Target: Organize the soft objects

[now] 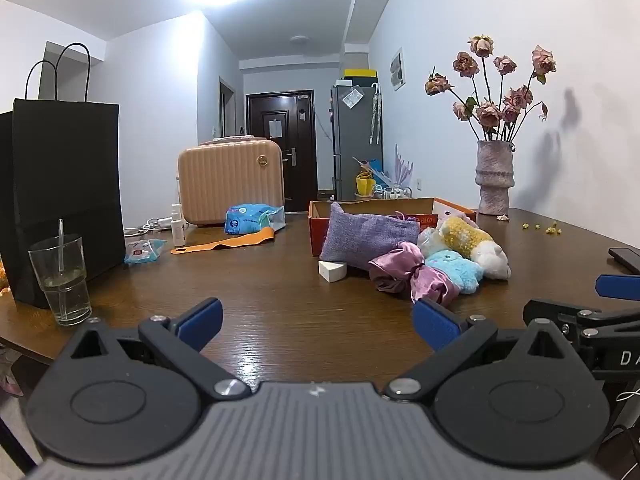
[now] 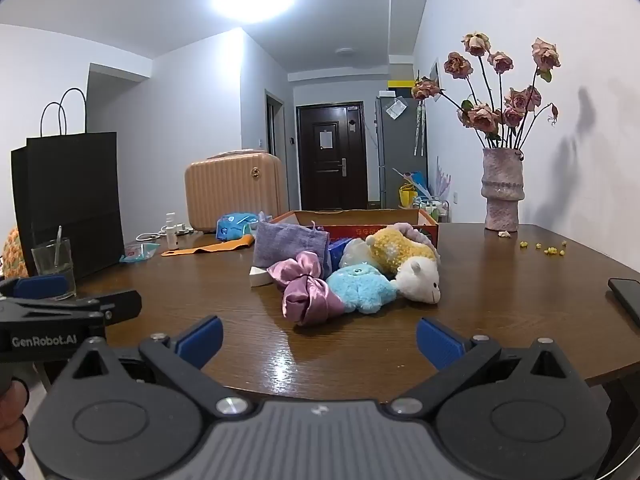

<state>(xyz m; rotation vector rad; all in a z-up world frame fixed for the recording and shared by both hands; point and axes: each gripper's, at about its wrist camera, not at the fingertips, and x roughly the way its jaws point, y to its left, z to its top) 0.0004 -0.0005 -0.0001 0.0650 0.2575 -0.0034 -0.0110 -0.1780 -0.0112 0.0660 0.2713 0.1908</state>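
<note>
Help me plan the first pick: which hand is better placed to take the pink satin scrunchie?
Probably right. The pink satin scrunchie lies nearly centred ahead of the open right tongs; from the left tongs it sits off to the right.

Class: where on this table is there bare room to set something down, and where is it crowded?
Free: the wood between the glass and the pink satin scrunchie, and between vase and phone. Crowded: the toy pile before the cardboard box.

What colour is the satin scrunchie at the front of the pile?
Shiny pinkish-mauve; the satin scrunchie shows best in the right wrist view.
</note>
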